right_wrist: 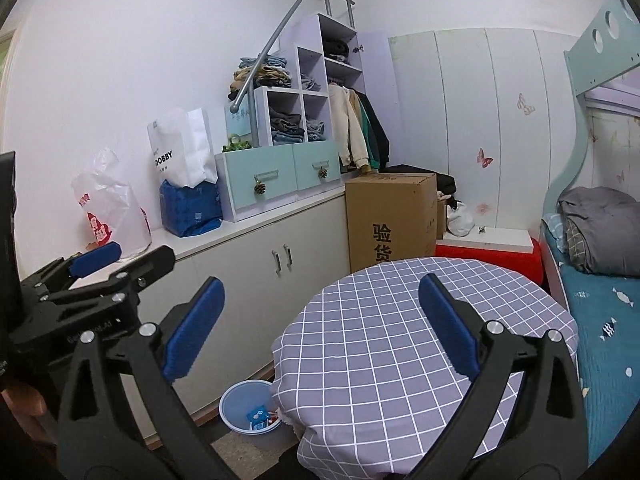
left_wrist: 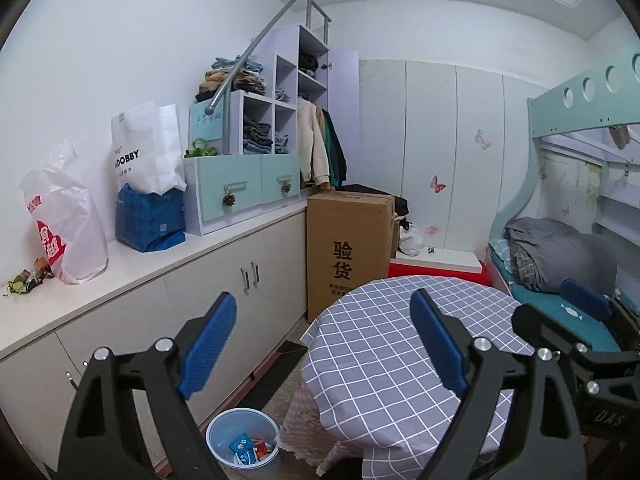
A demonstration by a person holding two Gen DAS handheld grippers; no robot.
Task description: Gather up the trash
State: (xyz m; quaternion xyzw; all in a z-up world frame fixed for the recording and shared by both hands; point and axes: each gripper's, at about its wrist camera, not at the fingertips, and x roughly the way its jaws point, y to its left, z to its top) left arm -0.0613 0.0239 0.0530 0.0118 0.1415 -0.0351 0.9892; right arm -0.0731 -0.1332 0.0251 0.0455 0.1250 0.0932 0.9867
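A light blue trash bin stands on the floor between the cabinet and the round table; it holds blue and red wrappers. It also shows in the right wrist view. My left gripper is open and empty, held above the table's left edge and the bin. My right gripper is open and empty over the table. The right gripper's blue pad shows in the left wrist view, and the left gripper shows in the right wrist view. Small crumpled scraps lie on the counter at far left.
A round table with a grey checked cloth fills the middle. A white cabinet counter carries plastic bags, a blue pack and a shelf unit. A tall cardboard box stands behind the table. A bunk bed is at right.
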